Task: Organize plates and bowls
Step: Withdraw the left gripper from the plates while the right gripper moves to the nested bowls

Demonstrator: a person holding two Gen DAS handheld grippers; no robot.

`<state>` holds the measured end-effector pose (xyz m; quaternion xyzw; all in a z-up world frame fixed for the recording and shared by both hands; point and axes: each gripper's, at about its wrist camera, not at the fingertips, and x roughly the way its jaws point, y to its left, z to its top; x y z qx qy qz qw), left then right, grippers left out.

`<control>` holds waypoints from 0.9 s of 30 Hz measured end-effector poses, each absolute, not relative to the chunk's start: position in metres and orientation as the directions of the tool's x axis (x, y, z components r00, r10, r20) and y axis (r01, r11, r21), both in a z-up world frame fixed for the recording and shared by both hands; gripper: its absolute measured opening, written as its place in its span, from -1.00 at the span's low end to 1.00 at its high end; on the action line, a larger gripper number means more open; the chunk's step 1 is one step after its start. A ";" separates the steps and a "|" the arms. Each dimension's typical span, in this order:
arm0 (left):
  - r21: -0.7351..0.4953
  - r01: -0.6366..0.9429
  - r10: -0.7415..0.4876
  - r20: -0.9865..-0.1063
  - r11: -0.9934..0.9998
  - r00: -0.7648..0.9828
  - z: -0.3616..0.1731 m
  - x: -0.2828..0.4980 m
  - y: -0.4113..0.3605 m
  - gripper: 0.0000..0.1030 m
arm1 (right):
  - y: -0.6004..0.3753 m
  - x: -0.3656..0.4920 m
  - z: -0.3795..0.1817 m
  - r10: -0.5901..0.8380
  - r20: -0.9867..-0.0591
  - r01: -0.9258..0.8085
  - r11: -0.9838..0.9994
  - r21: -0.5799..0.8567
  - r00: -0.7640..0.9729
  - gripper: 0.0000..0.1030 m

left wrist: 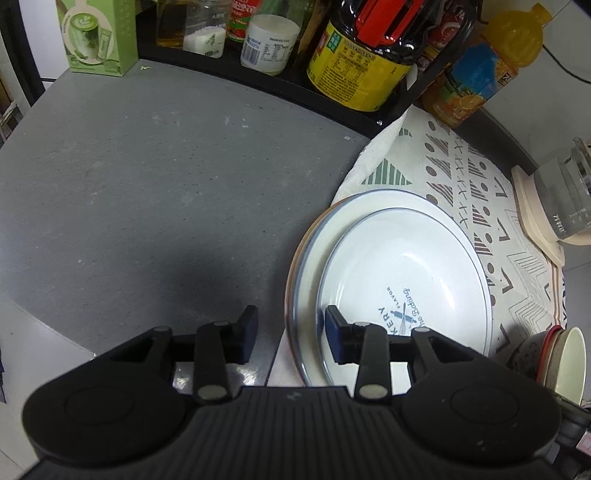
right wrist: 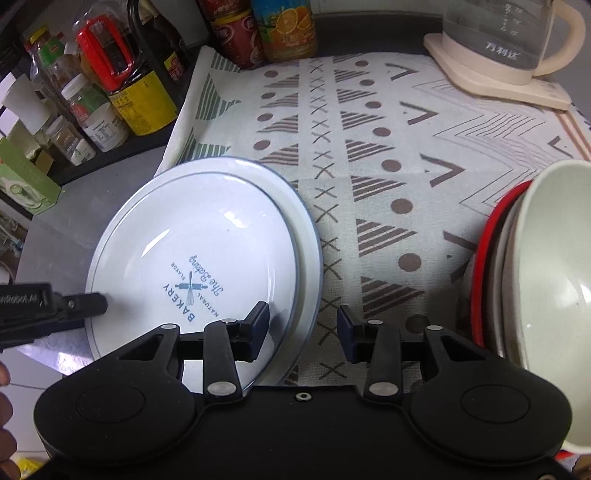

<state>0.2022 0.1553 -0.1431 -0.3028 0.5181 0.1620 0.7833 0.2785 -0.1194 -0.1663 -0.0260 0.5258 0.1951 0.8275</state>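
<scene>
A white plate printed "Bakery" lies on a wider white plate, half on the patterned cloth and half on the grey counter. My left gripper is open astride the stack's left rim, with one finger over the plate and the other outside it. My right gripper is open astride the right rim in the same way. No pad presses on a plate. The left gripper's finger shows at the plate's far side. Nested bowls, one of them red-rimmed, stand tilted at the right.
The patterned cloth covers the counter's right part. A glass kettle on a cream base stands at the back right. A black rack of bottles and jars lines the back, with a green box at its left. The grey counter spreads to the left.
</scene>
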 end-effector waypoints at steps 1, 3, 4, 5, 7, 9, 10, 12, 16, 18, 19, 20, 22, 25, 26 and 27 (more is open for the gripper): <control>-0.310 -0.564 -0.061 -0.907 0.765 0.416 -0.141 0.201 0.156 -0.19 | -0.120 0.278 -0.163 0.297 -0.877 -0.345 0.924 0.164 0.379 -0.23; -0.310 -0.553 -0.059 -0.903 0.773 0.425 -0.135 0.198 0.157 -0.08 | -0.121 0.276 -0.156 0.297 -0.867 -0.331 0.929 0.165 0.400 -0.18; -0.311 -0.544 -0.058 -0.900 0.779 0.432 -0.132 0.197 0.157 -0.06 | -0.122 0.276 -0.152 0.296 -0.863 -0.325 0.931 0.165 0.410 -0.18; -0.312 -0.533 -0.057 -0.896 0.786 0.440 -0.128 0.196 0.157 -0.04 | -0.122 0.275 -0.149 0.296 -0.858 -0.318 0.933 0.167 0.420 -0.16; -0.314 -0.513 -0.059 -0.890 0.799 0.452 -0.121 0.195 0.155 0.06 | -0.125 0.273 -0.142 0.297 -0.848 -0.299 0.938 0.174 0.440 -0.11; -0.312 -0.500 -0.060 -0.887 0.808 0.457 -0.115 0.194 0.153 0.12 | -0.128 0.270 -0.136 0.299 -0.835 -0.282 0.942 0.181 0.463 0.01; -0.298 -0.488 -0.046 -0.885 0.820 0.463 -0.110 0.194 0.151 0.14 | -0.130 0.267 -0.132 0.302 -0.828 -0.275 0.943 0.186 0.472 0.08; -0.269 -0.456 -0.023 -0.879 0.848 0.476 -0.101 0.195 0.145 0.25 | -0.134 0.263 -0.125 0.311 -0.814 -0.267 0.943 0.199 0.490 0.21; -0.316 -0.418 -0.069 -0.859 0.852 0.508 -0.089 0.198 0.138 0.52 | -0.143 0.255 -0.111 0.309 -0.793 -0.257 0.946 0.199 0.524 0.46; -0.327 -0.403 -0.083 -0.853 0.855 0.516 -0.084 0.202 0.133 0.54 | -0.149 0.253 -0.105 0.315 -0.781 -0.257 0.945 0.203 0.540 0.59; -0.331 -0.397 -0.088 -0.850 0.856 0.519 -0.082 0.203 0.131 0.56 | -0.151 0.252 -0.101 0.315 -0.776 -0.257 0.945 0.203 0.547 0.65; -0.341 -0.388 -0.097 -0.844 0.856 0.527 -0.080 0.205 0.128 0.59 | -0.154 0.252 -0.098 0.314 -0.772 -0.256 0.945 0.201 0.553 0.71; -0.350 -0.372 -0.107 -0.836 0.860 0.539 -0.074 0.208 0.122 0.66 | -0.161 0.252 -0.093 0.321 -0.761 -0.255 0.944 0.209 0.564 0.78; -0.357 -0.349 -0.117 -0.824 0.866 0.554 -0.066 0.213 0.112 0.68 | -0.171 0.255 -0.086 0.331 -0.745 -0.257 0.941 0.219 0.579 0.97; -0.356 -0.349 -0.118 -0.826 0.867 0.551 -0.064 0.216 0.108 0.68 | -0.175 0.256 -0.084 0.334 -0.742 -0.260 0.940 0.220 0.582 0.98; -0.355 -0.348 -0.119 -0.828 0.868 0.549 -0.063 0.219 0.103 0.69 | -0.179 0.258 -0.083 0.334 -0.743 -0.260 0.940 0.219 0.581 0.98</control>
